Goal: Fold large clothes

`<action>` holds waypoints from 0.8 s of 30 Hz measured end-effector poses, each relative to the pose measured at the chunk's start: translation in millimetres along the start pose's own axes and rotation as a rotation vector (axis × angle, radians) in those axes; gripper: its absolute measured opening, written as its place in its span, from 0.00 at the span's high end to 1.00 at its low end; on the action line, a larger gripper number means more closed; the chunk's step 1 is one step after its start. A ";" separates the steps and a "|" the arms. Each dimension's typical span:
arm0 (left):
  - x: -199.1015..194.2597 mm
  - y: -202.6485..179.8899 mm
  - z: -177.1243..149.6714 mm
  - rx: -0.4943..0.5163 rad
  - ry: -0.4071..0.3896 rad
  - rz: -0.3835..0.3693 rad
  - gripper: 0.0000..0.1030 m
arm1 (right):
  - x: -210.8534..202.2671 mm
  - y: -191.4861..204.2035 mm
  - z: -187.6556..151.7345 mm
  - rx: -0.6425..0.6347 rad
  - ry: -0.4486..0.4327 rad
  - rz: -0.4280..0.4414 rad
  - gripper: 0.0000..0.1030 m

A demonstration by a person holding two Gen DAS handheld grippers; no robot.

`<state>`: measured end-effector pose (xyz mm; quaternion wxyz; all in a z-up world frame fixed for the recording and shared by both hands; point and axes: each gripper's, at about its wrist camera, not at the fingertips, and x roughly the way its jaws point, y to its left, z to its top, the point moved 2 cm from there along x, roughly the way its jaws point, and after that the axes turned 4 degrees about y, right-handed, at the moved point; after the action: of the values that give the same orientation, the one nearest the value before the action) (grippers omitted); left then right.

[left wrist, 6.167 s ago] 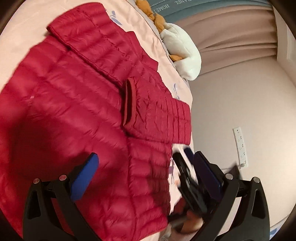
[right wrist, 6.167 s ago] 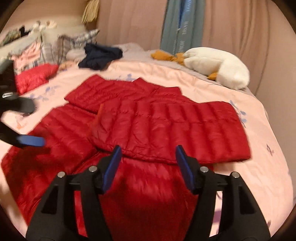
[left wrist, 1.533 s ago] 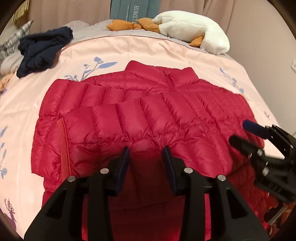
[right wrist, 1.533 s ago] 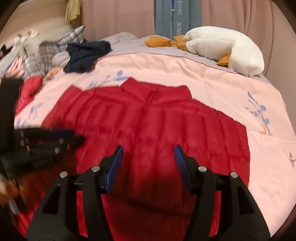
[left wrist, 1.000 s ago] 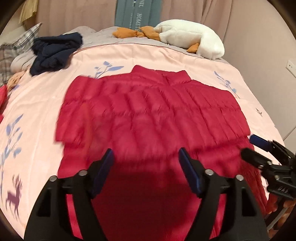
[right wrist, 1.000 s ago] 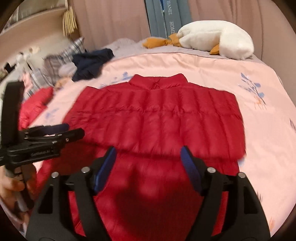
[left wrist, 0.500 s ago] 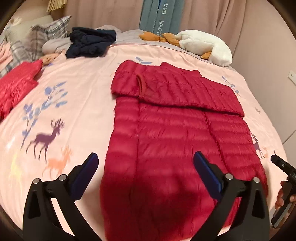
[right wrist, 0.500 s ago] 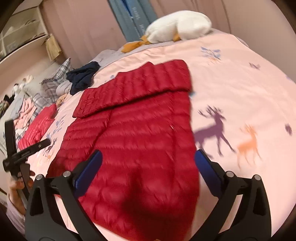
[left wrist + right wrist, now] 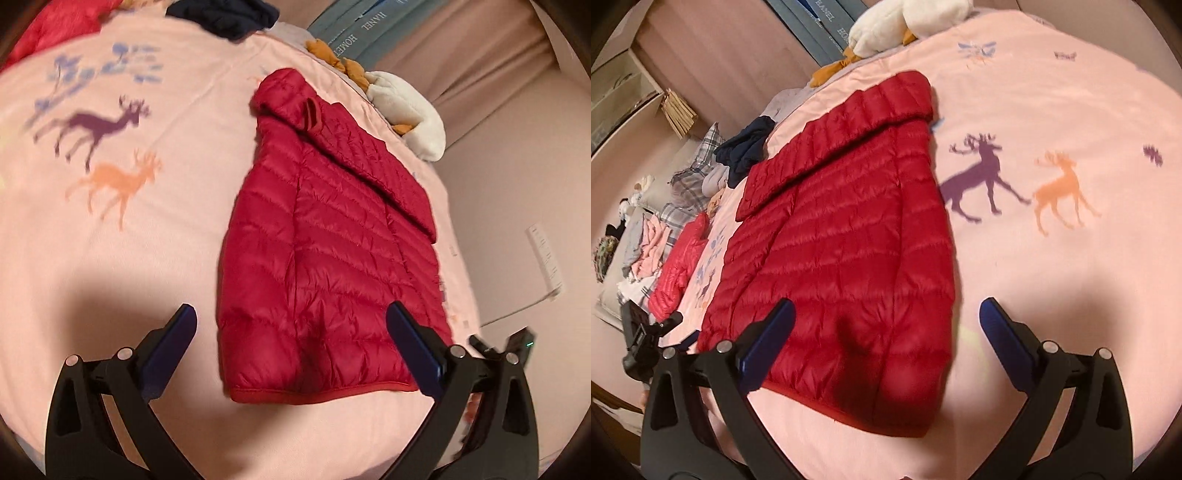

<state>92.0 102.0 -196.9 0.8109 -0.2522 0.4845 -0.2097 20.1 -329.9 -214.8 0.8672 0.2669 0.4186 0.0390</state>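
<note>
Both grippers are swinging outward since half a second ago, each now looking across the bed from its own side, and the red down jacket (image 9: 332,236) is sliding toward the middle of each view. One jacket is lying flat on the pink deer-print bedspread (image 9: 110,258), its two sleeves folded across the chest as a band near the collar end, hem toward the grippers.

Left gripper (image 9: 295,339) is hovering with jaws spread wide, gripping nothing; the jacket's hem is sitting between its two blue fingertips (image 9: 173,332), toward 12 o'clock, apart from them. Right gripper (image 9: 886,332) is likewise gaping wide and empty; the jacket's hem corner is lying between its fingertips, nearer the left one, the body stretching off toward 11 o'clock.

Around it I am counting one white plush goose (image 9: 905,22) at 12 o'clock, one dark navy garment (image 9: 746,151) at 10 o'clock, one second red jacket (image 9: 679,266) at 9 o'clock, and two printed deer (image 9: 1019,184) at 2 o'clock
</note>
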 end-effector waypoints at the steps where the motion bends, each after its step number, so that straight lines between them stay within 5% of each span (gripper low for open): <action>1: 3.0 2.4 -0.1 -0.018 0.012 -0.024 0.01 | 1.6 -0.5 -1.7 0.008 0.007 0.011 0.02; 5: 21.5 5.4 0.5 -0.065 0.059 -0.121 0.01 | 13.4 0.7 -6.8 0.011 0.044 0.038 0.02; 16: 41.2 1.0 14.6 -0.093 0.068 -0.230 0.01 | 34.5 14.8 4.0 -0.013 0.054 0.112 0.02; 24: 60.1 -13.7 29.1 -0.049 0.103 -0.250 0.01 | 48.4 20.0 23.0 0.005 0.064 0.186 0.02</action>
<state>143.3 62.0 -217.7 0.7461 -0.3192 0.4954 -0.3098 71.7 -308.7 -227.4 0.8454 0.3053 0.4195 0.1268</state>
